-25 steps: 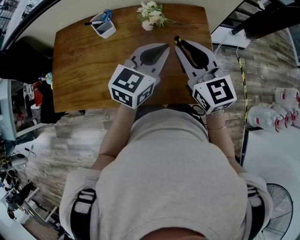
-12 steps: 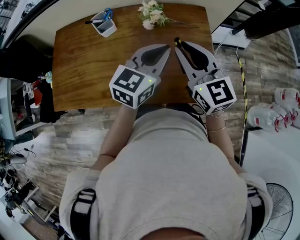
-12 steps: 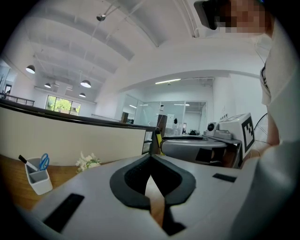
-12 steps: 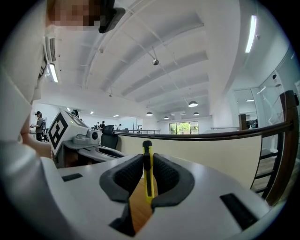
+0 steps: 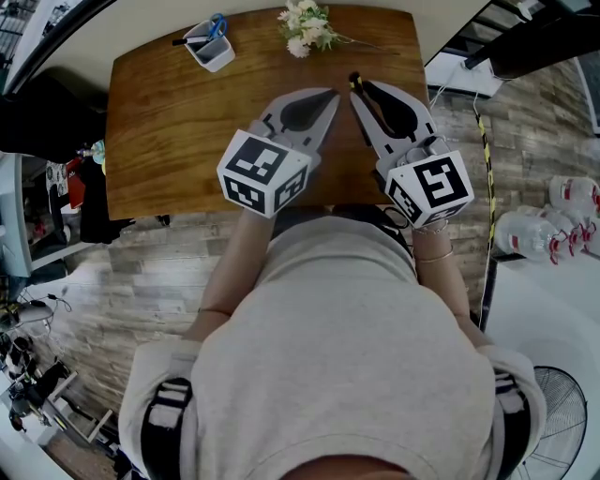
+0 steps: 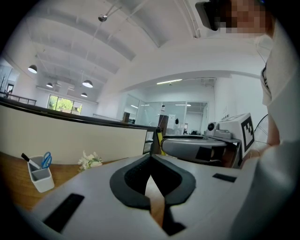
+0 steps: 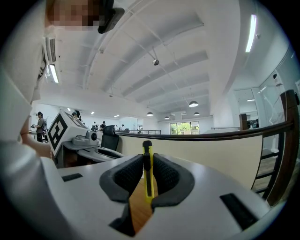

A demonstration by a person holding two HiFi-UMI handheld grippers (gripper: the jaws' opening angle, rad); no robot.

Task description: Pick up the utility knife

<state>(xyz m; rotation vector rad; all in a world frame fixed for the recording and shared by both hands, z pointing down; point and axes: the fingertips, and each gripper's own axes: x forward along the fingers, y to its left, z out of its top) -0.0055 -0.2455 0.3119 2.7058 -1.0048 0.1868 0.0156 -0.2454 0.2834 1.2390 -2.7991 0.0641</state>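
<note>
The utility knife (image 7: pixel 147 174), yellow with a black slider, stands on edge between the pads of my right gripper (image 7: pixel 147 158), which is shut on it. In the head view its black tip (image 5: pixel 353 82) pokes out past the right gripper (image 5: pixel 357 94), held above the wooden table (image 5: pixel 169 131). My left gripper (image 5: pixel 325 97) hovers just left of it, tips almost side by side. In the left gripper view the jaws (image 6: pixel 151 158) meet at the tips with nothing between them, and the knife (image 6: pixel 160 141) shows beyond, sticking up from the right gripper.
A white holder (image 5: pixel 208 47) with blue scissors and a pen stands at the table's far left. A small bunch of white flowers (image 5: pixel 305 28) lies at the far middle edge. Water bottles (image 5: pixel 553 220) and a fan (image 5: pixel 562 412) stand on the floor to the right.
</note>
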